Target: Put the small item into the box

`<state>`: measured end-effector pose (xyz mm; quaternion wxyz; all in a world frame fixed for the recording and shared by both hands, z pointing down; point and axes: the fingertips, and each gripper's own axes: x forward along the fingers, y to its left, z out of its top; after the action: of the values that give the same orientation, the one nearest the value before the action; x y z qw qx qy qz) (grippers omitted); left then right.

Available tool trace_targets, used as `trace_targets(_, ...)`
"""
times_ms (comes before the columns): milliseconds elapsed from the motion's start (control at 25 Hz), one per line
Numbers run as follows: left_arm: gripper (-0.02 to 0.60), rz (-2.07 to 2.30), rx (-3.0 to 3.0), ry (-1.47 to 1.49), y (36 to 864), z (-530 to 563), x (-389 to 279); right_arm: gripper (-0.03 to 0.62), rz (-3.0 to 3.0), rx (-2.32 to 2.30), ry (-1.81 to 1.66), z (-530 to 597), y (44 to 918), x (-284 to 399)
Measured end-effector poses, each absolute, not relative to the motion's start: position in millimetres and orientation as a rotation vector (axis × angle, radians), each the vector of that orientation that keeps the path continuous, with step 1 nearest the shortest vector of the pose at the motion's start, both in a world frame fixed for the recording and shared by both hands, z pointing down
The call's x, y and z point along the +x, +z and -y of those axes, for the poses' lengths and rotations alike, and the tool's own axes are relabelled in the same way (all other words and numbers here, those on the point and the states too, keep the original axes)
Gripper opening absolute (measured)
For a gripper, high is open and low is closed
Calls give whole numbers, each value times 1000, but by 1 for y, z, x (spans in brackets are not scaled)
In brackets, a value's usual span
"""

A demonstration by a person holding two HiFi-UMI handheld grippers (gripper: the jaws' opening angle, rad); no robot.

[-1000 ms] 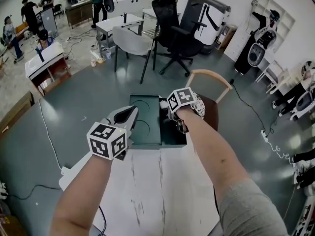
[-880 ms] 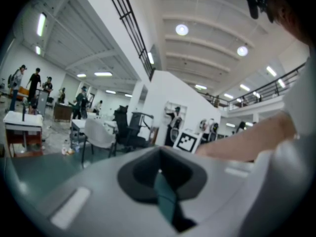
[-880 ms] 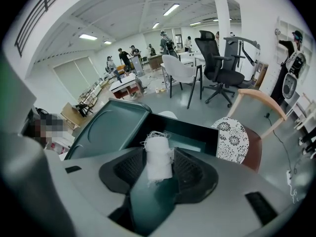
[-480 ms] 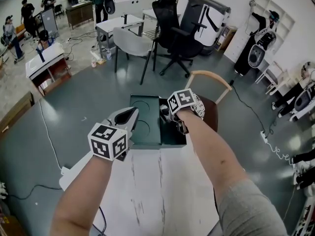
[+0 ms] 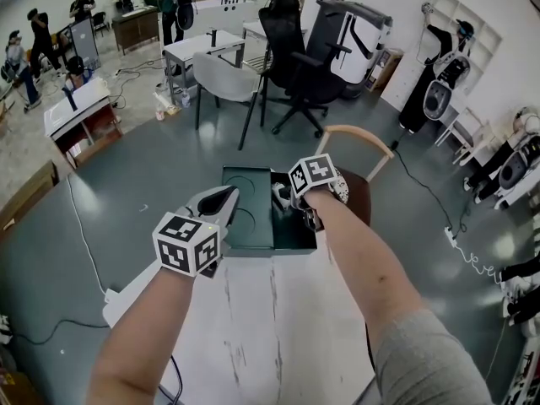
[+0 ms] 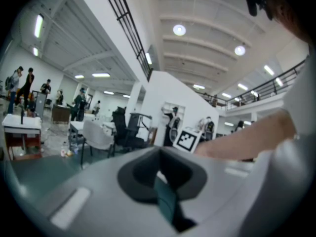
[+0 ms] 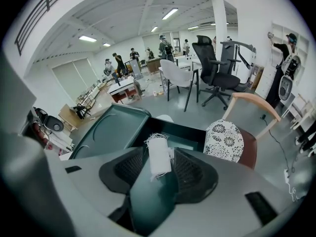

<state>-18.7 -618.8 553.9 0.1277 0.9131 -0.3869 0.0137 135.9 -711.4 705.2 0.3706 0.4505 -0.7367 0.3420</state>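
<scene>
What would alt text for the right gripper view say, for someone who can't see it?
A small white roll with frayed ends sits between the wide-open jaws of the right tool, just over an open dark green box. The box's lid lies open to the left; a chair with a patterned cushion stands beyond.

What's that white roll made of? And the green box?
The roll looks like soft woven cloth, maybe gauze: matte white, with loose threads fraying at its end. The box looks like hard plastic or painted metal, I can't tell which: dark green, smooth, with a faint sheen.
</scene>
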Motion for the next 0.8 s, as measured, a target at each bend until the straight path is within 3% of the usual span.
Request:
trace_targets(560,5,1109,2691,32,524,606,-16,188,1943,1213,874,699,670,143)
trace_targets(800,5,1084,2744,63,501,591,-14,142,1986,1260,845,684,637,149)
